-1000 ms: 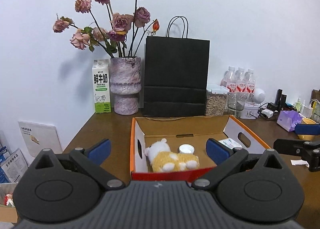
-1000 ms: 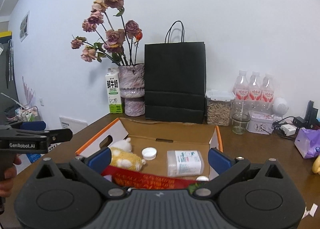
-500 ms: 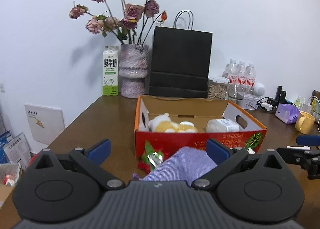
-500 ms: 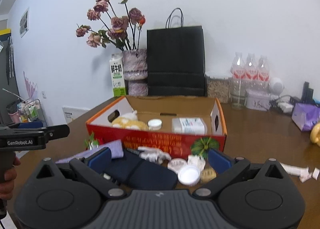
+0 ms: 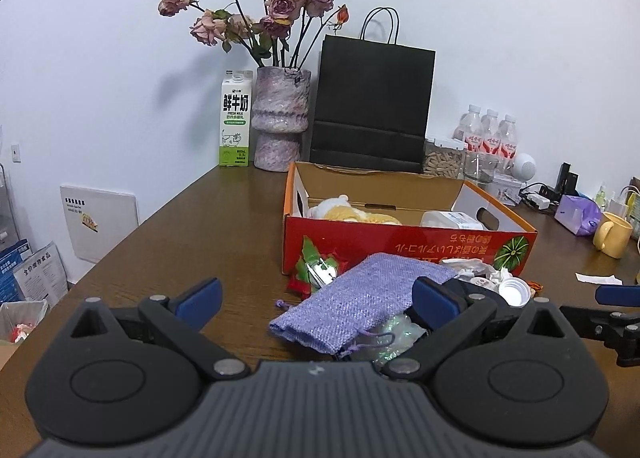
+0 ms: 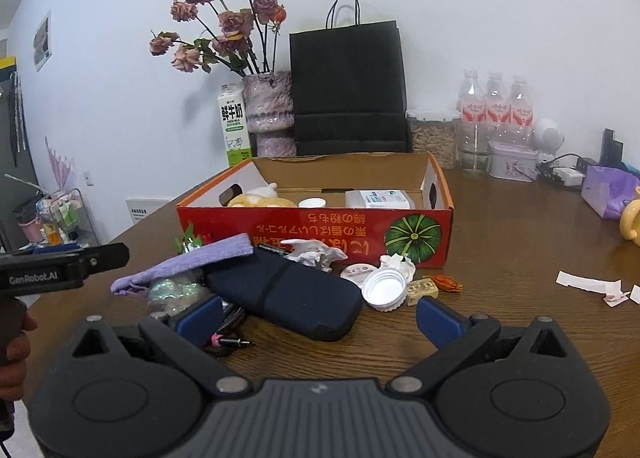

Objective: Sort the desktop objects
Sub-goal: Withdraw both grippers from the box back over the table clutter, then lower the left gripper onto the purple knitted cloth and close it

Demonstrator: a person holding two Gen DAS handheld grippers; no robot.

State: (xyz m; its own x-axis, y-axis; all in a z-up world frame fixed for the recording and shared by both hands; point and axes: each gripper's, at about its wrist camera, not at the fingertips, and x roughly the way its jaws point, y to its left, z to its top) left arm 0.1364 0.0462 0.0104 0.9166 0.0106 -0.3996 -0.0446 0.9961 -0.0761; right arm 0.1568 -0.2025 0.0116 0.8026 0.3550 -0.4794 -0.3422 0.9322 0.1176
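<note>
A red and orange cardboard box (image 5: 404, 246) (image 6: 320, 226) stands on the brown desk and holds a plush toy (image 5: 352, 214), a white lid (image 6: 313, 202) and a white packet (image 6: 378, 198). In front of it lie a purple knit pouch (image 5: 360, 298) (image 6: 192, 262), a dark blue case (image 6: 288, 294), a white cap (image 6: 385, 290), crumpled paper (image 6: 316, 252) and small bits. My left gripper (image 5: 316, 298) is open and empty, just short of the pouch. My right gripper (image 6: 318, 318) is open and empty, over the case's near end.
At the back stand a milk carton (image 5: 237, 124), a vase of dried roses (image 5: 280, 122), a black paper bag (image 5: 372, 106), a jar and water bottles (image 6: 496, 114). A yellow mug (image 5: 612, 234), purple tissue pack (image 6: 608, 190) and paper scraps (image 6: 592, 284) lie to the right.
Both grippers have pulled back and down from above the box to the desk in front of it. The clutter before the box has come into view. Both stay open.
</note>
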